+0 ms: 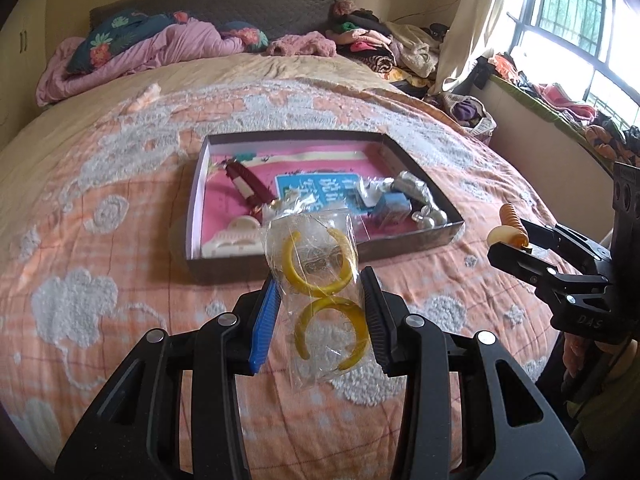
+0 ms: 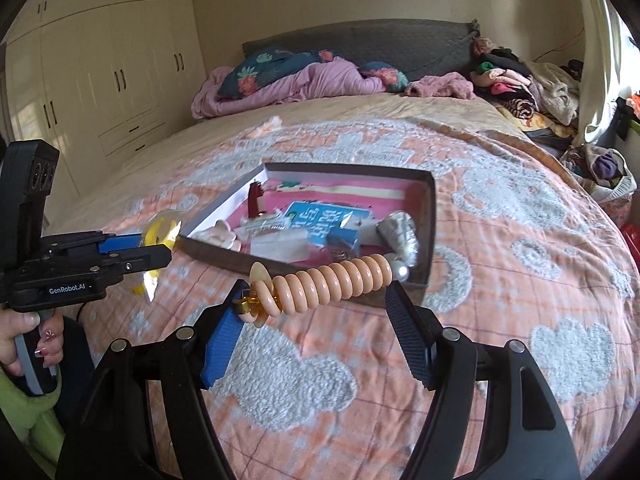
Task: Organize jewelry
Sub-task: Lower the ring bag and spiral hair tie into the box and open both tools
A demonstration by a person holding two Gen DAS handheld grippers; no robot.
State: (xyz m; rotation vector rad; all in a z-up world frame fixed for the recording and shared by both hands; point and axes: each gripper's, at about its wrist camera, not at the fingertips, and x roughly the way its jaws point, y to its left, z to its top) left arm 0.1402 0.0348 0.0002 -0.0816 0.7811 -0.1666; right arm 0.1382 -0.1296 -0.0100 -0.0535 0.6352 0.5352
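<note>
Clear bag of yellow bangles (image 1: 320, 280) and peach coiled hair tie (image 2: 328, 284) held before the cluttered tray (image 1: 280, 136).

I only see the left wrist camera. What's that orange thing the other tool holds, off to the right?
Observer: A peach coil of stacked rings, spanning the right gripper between its fingers, with an amber clasp at one end.
Operator: Who's holding my tool?
Observer: A hand with painted nails grips the left gripper by its handle.
Operator: What's left of the bed?
Observer: A cream wardrobe with many doors.
</note>
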